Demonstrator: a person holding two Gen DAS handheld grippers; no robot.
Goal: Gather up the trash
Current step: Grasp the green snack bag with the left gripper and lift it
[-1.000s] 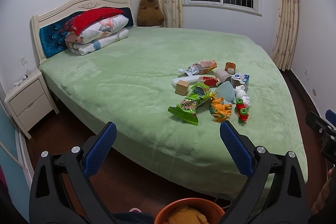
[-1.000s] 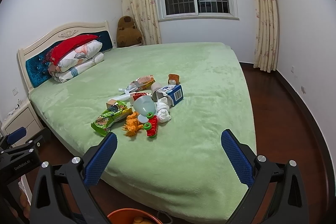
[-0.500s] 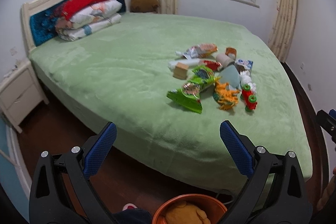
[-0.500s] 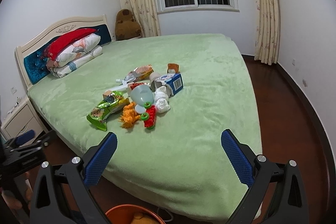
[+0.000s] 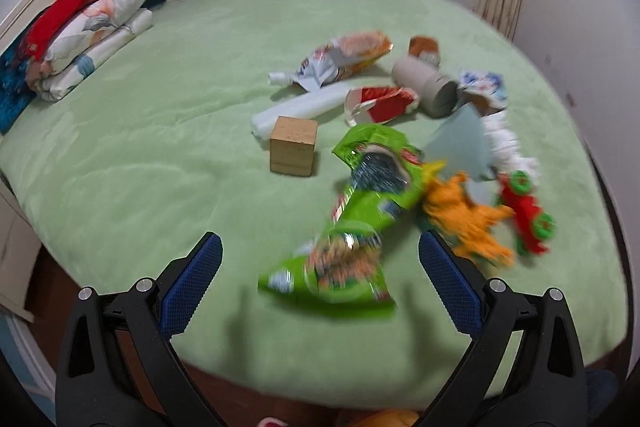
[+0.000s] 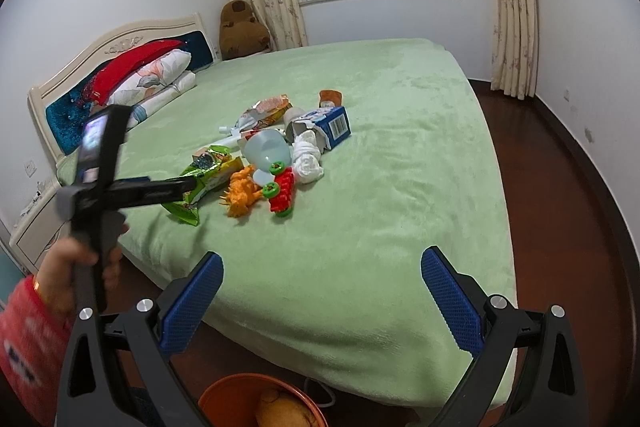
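A heap of trash and toys lies on the green bed [image 5: 140, 131]. Nearest the bed's edge is a green snack bag [image 5: 352, 235], directly ahead of my open left gripper [image 5: 320, 259], whose blue pads straddle its lower end without touching it. Behind it lie a wooden cube [image 5: 293, 151], a red wrapper [image 5: 380, 103], an orange-white bag [image 5: 344, 61], a cardboard tube [image 5: 424, 87] and a white tube [image 5: 300, 107]. In the right wrist view, the left gripper [image 6: 188, 185] reaches over the green snack bag [image 6: 208, 179]. My right gripper [image 6: 322, 283] stays open and empty, near the bed's edge.
An orange dinosaur [image 5: 468, 223], a red-green toy [image 5: 524, 219], a blue carton [image 6: 330, 123] and a pale plastic cup [image 6: 266, 151] sit in the heap. An orange bin [image 6: 260, 403] holding a plush stands on the floor below. Pillows [image 6: 152, 79] lie at the headboard; a nightstand [image 6: 36, 227] stands left.
The left gripper has moved forward and down to the green snack bag, which now fills the space ahead of its fingers. The right gripper has advanced slightly; both stay open.
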